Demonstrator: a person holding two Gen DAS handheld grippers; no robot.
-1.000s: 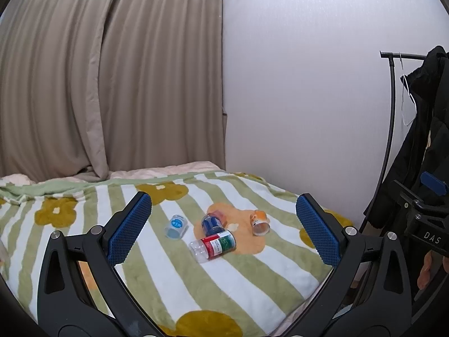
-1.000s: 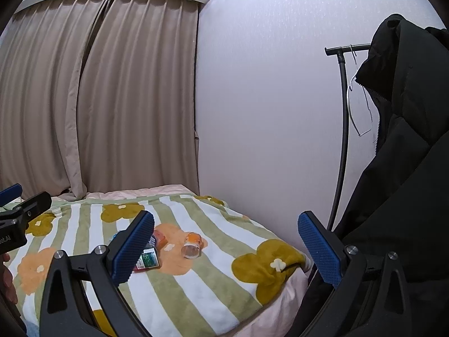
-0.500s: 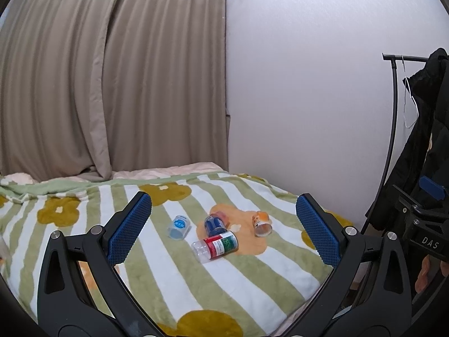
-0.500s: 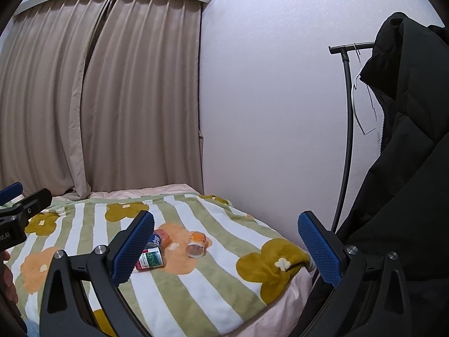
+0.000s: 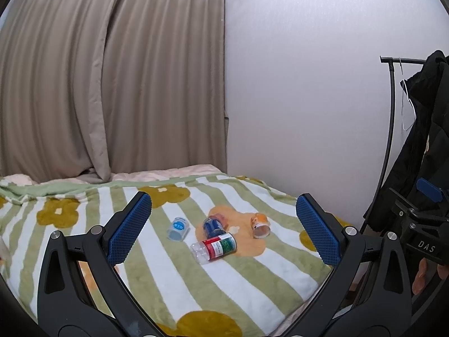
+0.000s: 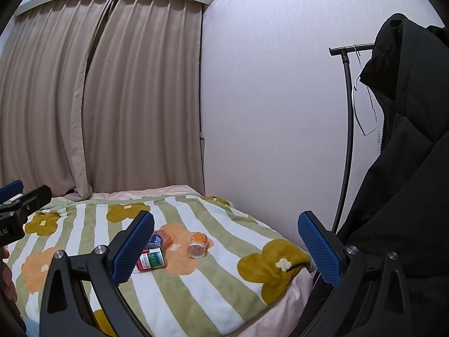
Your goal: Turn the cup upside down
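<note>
**A:** What does the left camera show?

**B:** The left gripper (image 5: 223, 224) has its blue fingers spread wide, holding nothing. Four little see-through plastic cups lie on the striped flower blanket (image 5: 168, 286). The light blue cup (image 5: 177, 228) is at ten o'clock from the red and green cup (image 5: 214, 248). The dark blue cup (image 5: 212, 225) is touching it.

**A:** And the right camera?

**B:** The right gripper (image 6: 226, 245) is wide apart too, and empty. The orange-bottomed clear cup (image 6: 198, 244) lies tipped over, alone, at its twelve o'clock. I think both are waiting far back to pick one.

Soft even indoor light, sharp focus, fisheye bending, dark vignetted corners
</note>
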